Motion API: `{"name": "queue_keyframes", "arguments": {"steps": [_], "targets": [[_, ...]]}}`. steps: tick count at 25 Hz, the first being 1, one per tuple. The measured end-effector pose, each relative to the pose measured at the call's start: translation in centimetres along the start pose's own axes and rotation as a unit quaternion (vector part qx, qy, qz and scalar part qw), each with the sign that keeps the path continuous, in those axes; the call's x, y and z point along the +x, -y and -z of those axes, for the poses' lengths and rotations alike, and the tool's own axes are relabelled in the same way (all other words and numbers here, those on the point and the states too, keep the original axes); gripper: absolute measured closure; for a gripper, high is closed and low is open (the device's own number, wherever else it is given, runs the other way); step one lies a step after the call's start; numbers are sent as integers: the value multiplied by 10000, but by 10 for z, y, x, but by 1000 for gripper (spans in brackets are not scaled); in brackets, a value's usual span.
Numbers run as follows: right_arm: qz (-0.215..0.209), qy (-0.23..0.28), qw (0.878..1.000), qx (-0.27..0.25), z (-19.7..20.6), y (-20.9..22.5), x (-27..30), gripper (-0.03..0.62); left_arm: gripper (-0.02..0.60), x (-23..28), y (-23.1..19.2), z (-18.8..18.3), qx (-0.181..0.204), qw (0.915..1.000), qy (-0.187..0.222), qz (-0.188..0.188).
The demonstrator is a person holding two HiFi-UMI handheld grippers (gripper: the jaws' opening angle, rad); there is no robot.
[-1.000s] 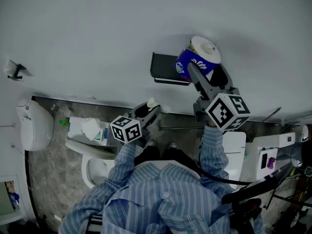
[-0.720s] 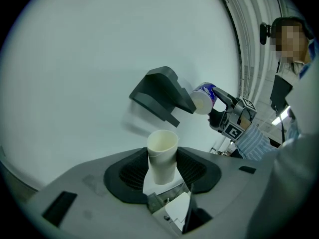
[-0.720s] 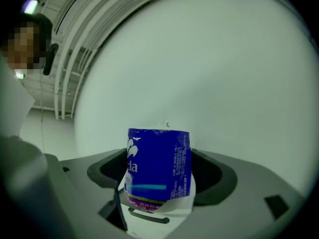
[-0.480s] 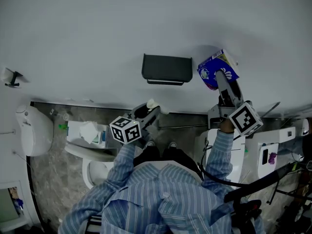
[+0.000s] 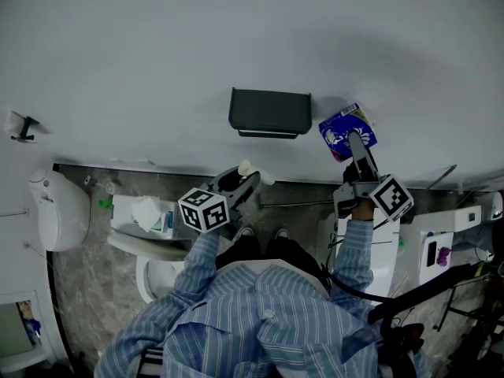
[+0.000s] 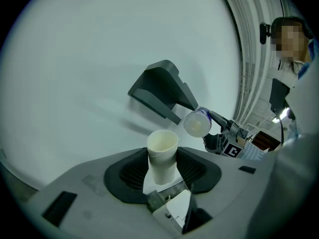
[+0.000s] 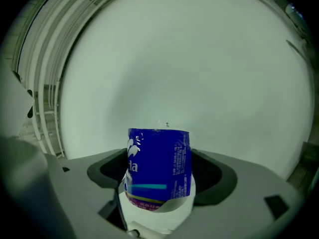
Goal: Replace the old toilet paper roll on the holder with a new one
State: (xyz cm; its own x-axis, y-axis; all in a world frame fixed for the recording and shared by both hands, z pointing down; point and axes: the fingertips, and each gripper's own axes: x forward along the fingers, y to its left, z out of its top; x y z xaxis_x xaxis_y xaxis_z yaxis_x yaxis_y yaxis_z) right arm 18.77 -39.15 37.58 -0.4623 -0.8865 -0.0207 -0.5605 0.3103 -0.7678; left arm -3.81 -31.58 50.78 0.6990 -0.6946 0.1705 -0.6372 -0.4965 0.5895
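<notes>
**Two rolls, one holder**

One dark grey holder (image 5: 270, 111) is fixed to the white wall. There are two rolls, one in each gripper. The left gripper (image 6: 162, 169) has its fingers pinching the old roll (image 6: 163, 146), a bare, pale cardboard tube standing upright, low and left of the holder. The right gripper (image 7: 158, 185) has its fingers pinching the new roll (image 7: 159, 158), which is thick and wrapped in blue printed film with white paper showing at one end. It is held up just right of the holder, close to the wall.
</notes>
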Motion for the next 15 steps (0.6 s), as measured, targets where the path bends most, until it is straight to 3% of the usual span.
{"name": "queue_keyframes", "arguments": {"steps": [7, 15], "targets": [[30, -203, 9970, 740, 24, 33, 7, 191, 405, 3, 5, 3, 22, 9999, 5, -117], [-165, -175, 9835, 1793, 43, 38, 20, 191, 405, -10, -1, 0, 4, 9994, 109, -316]]}}
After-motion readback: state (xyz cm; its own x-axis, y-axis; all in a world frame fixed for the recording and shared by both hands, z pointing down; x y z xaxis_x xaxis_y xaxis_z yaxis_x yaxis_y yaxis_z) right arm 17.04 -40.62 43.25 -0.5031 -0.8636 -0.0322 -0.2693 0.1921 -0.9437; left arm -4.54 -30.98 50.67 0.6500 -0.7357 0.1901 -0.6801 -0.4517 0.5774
